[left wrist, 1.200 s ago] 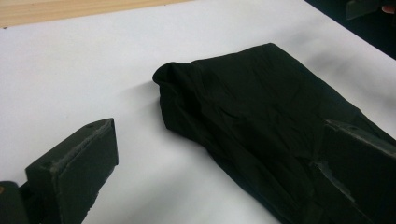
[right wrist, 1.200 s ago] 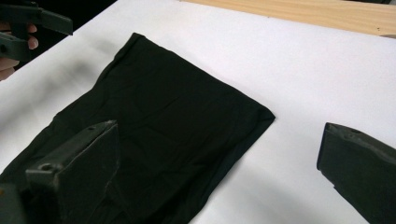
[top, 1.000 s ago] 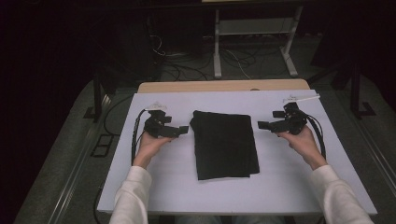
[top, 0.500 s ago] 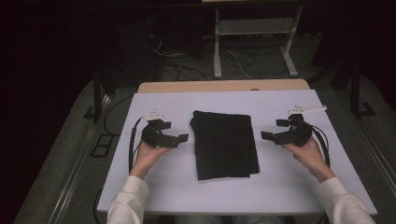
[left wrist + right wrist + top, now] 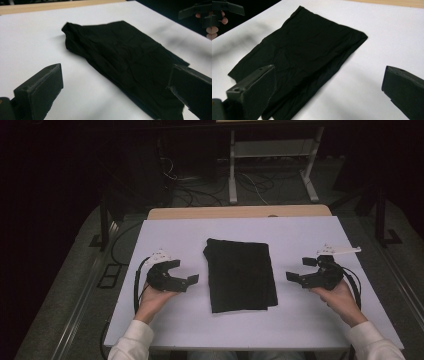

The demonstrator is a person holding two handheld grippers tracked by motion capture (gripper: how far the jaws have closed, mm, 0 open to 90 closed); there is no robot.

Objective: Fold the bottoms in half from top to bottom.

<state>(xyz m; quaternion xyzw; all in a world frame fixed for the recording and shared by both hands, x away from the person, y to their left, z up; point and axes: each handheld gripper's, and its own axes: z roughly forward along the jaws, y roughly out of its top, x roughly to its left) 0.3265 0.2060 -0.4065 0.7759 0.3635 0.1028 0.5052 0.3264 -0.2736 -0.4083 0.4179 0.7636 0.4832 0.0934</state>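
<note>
A black folded cloth (image 5: 240, 275) lies flat in the middle of the white table (image 5: 300, 232), its long side running away from me. My left gripper (image 5: 181, 273) is held just left of the cloth, open, jaws pointing at it and apart from it. My right gripper (image 5: 300, 269) is held to the right of it, also open and empty. In the left gripper view the cloth (image 5: 120, 57) stretches between the wide-spread jaws of the left gripper (image 5: 116, 95). In the right gripper view the cloth (image 5: 307, 50) lies ahead of the right gripper (image 5: 328, 92).
A wooden strip (image 5: 240, 212) runs along the table's far edge. Behind it, on the dark floor, are cables and a white metal frame (image 5: 270, 165). A black cable (image 5: 137, 287) loops from the left gripper over the table's left side.
Both hands have drawn their grippers back toward the near edge of the table. The cloth has not moved.
</note>
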